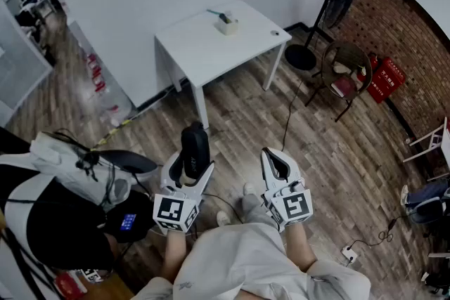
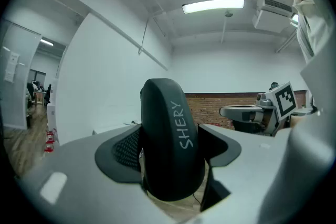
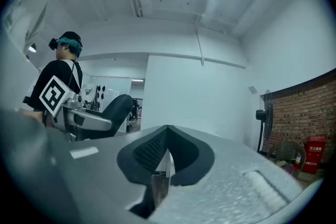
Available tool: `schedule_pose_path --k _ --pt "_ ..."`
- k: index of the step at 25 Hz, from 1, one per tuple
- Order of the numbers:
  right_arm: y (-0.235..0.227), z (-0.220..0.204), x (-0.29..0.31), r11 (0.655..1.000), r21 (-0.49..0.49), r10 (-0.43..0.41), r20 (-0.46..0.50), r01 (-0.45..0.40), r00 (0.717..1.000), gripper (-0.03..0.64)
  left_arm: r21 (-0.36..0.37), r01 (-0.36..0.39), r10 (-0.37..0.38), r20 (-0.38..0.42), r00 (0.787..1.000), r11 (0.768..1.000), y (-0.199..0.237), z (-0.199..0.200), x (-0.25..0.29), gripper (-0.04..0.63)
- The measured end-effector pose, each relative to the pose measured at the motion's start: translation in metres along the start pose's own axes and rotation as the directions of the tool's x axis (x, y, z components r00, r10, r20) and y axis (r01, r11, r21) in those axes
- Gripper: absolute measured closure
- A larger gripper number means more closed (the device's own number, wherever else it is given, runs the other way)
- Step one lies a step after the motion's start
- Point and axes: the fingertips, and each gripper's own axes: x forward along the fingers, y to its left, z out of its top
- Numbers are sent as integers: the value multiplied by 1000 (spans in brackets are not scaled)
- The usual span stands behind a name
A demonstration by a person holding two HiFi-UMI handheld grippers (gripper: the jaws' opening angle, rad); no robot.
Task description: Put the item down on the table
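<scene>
**Head view.** The person stands on a wooden floor [image 1: 330, 151] and holds both tools level in front of the body. The left hand-held gripper [image 1: 191, 168] carries a black item [image 1: 195, 147], a smooth, rounded, oblong object that stands upright between its jaws. The right hand-held gripper [image 1: 275, 164] lies just beside it, apart from it, and carries nothing. The white surface [image 1: 211, 56] stands against the wall, well apart from both tools. A small pale box [image 1: 226, 25] sits near its middle and a small dark object [image 1: 275, 32] lies near its right edge. To the right of the surface are a standing fan [image 1: 337, 0], a chair [image 1: 346, 70] and a red box [image 1: 386, 79] against a brick wall [image 1: 415, 46]. A second person [image 1: 42, 221] in dark clothing stands at the lower left.

**Left gripper view.** The jaws stand wide and close on the black item from both sides. The item fills the gap between the dark pads [image 2: 122, 150] and rises above them. White lettering, "SHERY", runs up its side. The item is held in the air, not on the surface.

**Right gripper view.** The two jaws are brought together, their dark pads meeting at the tip. Nothing lies between them.
</scene>
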Motion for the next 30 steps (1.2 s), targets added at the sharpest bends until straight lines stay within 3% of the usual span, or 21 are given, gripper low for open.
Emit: schedule_pose_path --k 12,30 --pt "25 11 18 1000 11 -7 45 7 999 614 10 25 -25 9 1000 1000 24 7 -8 244" --pt "-19 -3 114 1000 8 13 43 -13 999 614 13 20 -20 11 1000 1000 83 9 79 244"
